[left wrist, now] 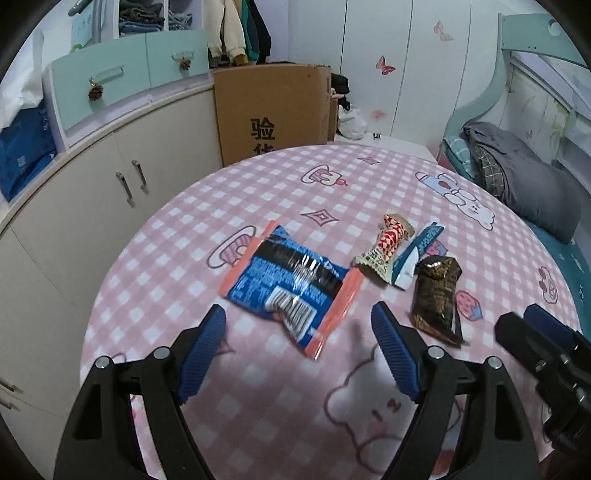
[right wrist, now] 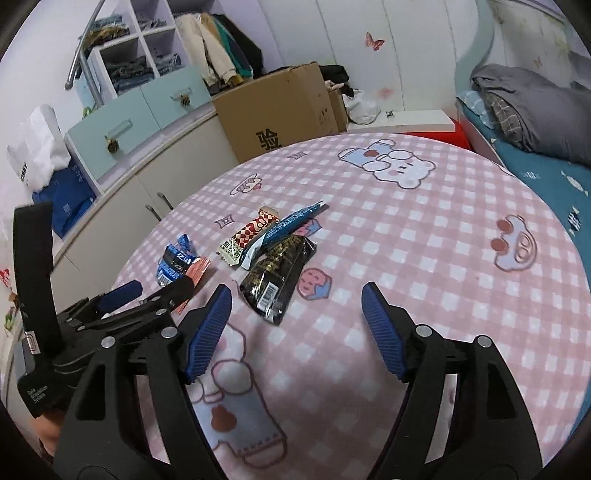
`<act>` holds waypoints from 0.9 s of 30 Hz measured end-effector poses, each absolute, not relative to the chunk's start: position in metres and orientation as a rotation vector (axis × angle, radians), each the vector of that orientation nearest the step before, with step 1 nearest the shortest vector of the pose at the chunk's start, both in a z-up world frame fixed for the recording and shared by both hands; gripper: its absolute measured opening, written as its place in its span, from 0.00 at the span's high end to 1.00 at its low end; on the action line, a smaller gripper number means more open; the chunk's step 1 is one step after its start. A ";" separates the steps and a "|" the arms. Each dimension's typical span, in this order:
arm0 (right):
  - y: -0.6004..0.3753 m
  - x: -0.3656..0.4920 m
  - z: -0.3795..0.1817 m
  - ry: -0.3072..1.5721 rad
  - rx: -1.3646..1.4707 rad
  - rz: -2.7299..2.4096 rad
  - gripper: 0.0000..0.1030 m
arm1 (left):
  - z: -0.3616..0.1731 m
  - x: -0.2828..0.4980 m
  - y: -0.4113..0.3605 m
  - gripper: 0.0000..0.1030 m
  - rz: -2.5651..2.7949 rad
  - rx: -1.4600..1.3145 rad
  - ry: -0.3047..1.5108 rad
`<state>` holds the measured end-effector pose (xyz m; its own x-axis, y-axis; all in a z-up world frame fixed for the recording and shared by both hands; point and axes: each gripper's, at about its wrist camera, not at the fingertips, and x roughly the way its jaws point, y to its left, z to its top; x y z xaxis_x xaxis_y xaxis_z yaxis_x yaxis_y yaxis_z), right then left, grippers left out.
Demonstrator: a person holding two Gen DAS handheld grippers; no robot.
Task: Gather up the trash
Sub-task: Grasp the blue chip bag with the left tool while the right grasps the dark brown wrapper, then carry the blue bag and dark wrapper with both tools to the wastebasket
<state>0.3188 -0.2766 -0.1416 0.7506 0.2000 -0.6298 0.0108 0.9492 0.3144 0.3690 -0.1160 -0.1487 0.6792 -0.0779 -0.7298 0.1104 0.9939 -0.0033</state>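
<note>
Pink checked tablecloth [left wrist: 258, 206], four wrappers, cardboard box [left wrist: 273, 110] behind, both grippers' fingers released.

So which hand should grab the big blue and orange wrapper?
Probably left: its open tool sits right before the blue and orange plastic wrapper; the right tool faces the black wrapper.

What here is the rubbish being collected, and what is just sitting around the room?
For the job:
blue and orange wrapper
red checked wrapper
blue and white wrapper
black wrapper
left tool and right tool, both open and empty

Just lying about:
cardboard box
grey bedding
hanging clothes
</note>
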 end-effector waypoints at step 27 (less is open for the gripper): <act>-0.229 0.329 -0.142 0.789 0.118 0.115 0.98 | -0.128 0.318 -0.064 0.99 -0.288 -0.068 0.756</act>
<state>0.3286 -0.2289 -0.1418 0.6992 0.1466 -0.6997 -0.0588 0.9872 0.1481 0.3183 -0.0645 -0.1279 0.6902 -0.2816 -0.6666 0.2328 0.9586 -0.1640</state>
